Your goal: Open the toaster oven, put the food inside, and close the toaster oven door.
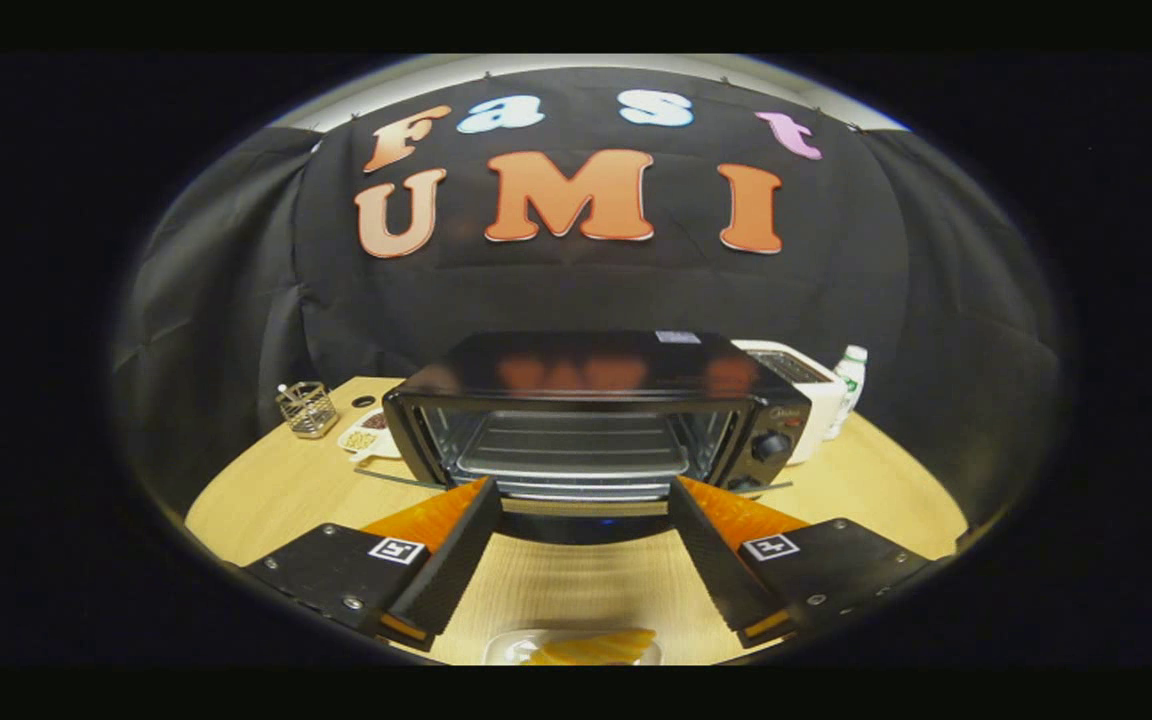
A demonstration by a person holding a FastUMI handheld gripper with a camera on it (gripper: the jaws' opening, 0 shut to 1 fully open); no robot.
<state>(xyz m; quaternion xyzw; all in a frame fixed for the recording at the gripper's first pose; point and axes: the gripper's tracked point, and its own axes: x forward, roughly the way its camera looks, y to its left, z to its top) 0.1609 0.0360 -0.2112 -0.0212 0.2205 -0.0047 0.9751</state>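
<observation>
The hand-held gripper [586, 505] hangs released, its 2 fingers spread wide and holding nothing, their tips just short of the oven [591, 420]. Between the fingers, close in below them, lies the food [596, 648]: a pale yellow, softly ridged piece on a clear dish [508, 645] that rests on the counter [266, 490]. Beyond the fingertips the oven stands with its door [576, 522] dropped flat toward the gripper, the chamber open and a wire rack [571, 445] of thin metal bars across it. The oven is a glossy black box, mirror-like on top, with a round knob [771, 445] on its right panel. The counter is smooth light wood. To the oven's left sit a small wire basket [307, 408] and a shallow dish of snacks [364, 436]; to its right are a white toaster [804, 385] and a bottle [848, 385]. The risks, as I judge them: the food looks soft and could crush or slip if pinched off-centre; the slick dish may skid when nudged; and the lowered door lies in the path, so a low carry could knock it or jolt the oven.
</observation>
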